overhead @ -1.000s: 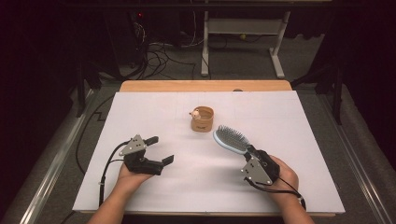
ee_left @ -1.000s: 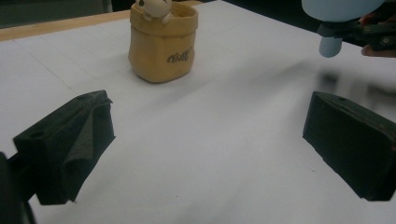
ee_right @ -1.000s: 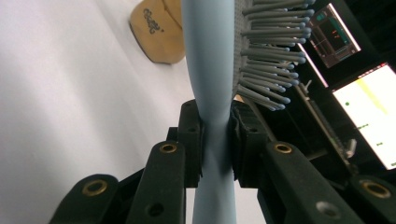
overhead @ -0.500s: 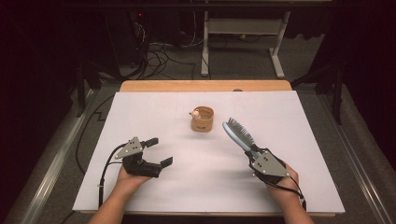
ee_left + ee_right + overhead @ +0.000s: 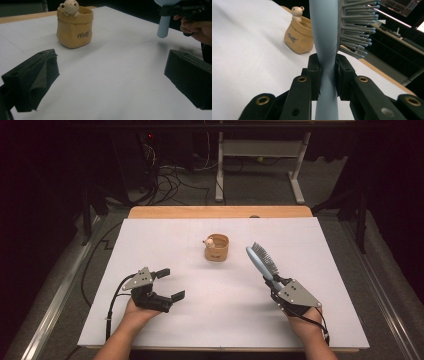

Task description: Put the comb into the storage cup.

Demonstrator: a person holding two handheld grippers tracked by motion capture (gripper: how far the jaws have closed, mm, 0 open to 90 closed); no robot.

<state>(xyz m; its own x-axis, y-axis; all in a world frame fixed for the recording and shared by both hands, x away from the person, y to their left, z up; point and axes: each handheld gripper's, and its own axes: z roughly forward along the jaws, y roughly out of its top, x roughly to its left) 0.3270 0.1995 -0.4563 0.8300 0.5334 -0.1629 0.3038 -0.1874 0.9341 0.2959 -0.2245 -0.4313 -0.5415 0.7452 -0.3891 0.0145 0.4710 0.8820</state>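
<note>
A light-blue hairbrush (image 5: 261, 261) with grey bristles is lifted off the table, its head pointing up and away, bristles to the right. My right gripper (image 5: 276, 282) is shut on its handle; in the right gripper view the pads clamp the handle (image 5: 325, 75) from both sides. A tan pot (image 5: 216, 247) with a small bear figure on its rim stands at the middle of the white table, also seen as the pot (image 5: 74, 27) and the pot (image 5: 299, 37). My left gripper (image 5: 170, 284) stands open at the left with nothing between its jaws, low over the table.
The white table top (image 5: 225, 320) has a wooden strip (image 5: 220, 212) along its far edge. Beyond it lie cables and a white desk frame (image 5: 260, 170) on a dark floor. Dark floor surrounds both sides of the table.
The right gripper has raised and turned the hairbrush, from lying flat on the table to standing tilted on edge in the air. The left gripper has stayed in place.
</note>
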